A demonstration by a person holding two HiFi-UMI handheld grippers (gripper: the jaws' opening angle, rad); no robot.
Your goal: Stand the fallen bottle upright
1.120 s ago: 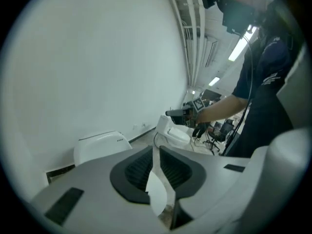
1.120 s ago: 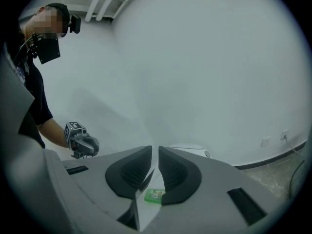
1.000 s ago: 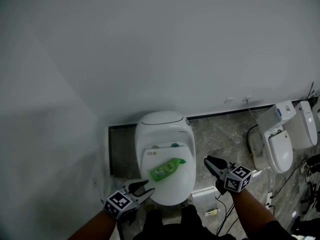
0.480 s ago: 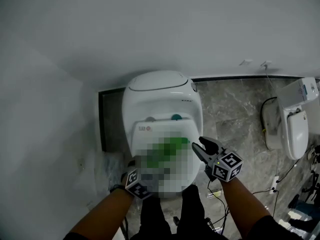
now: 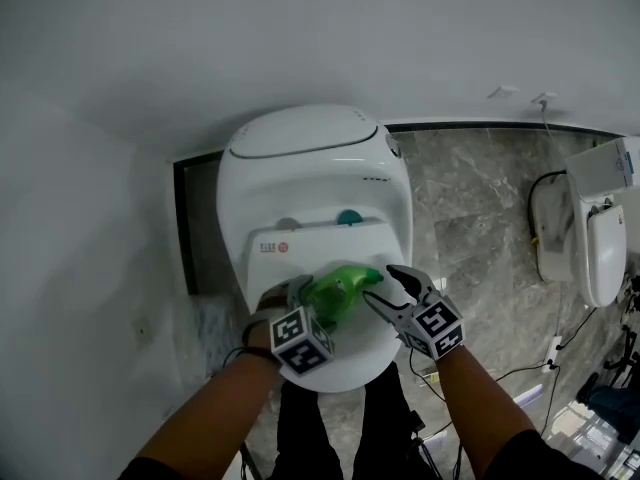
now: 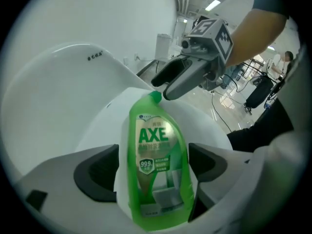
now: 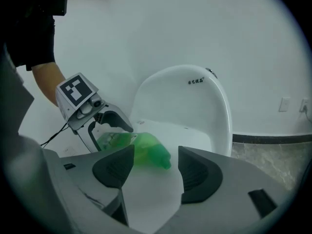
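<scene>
A green bottle (image 5: 340,290) with an "AXE" label lies on its side on the closed lid (image 5: 362,346) of a white toilet (image 5: 300,168), label facing up, as a person reaches down to it with a tool in each hand. The left tool (image 5: 312,298) straddles the bottle's broad lower body: its jaws have just been opening and now stand wide, one on either side of the bottle. In the left gripper view neither pad seems to press on the plastic. The bottle's cap points away from that tool, toward the right tool (image 5: 380,283). The right tool's jaws have also just been opening and are spread apart with nothing clamped. Their tips sit just beside the cap, which lies a little ahead of the gap between them in the right gripper view. Grey marble floor (image 5: 470,198) spreads beyond the right tool, where a second toilet (image 5: 600,238) stands well apart.
</scene>
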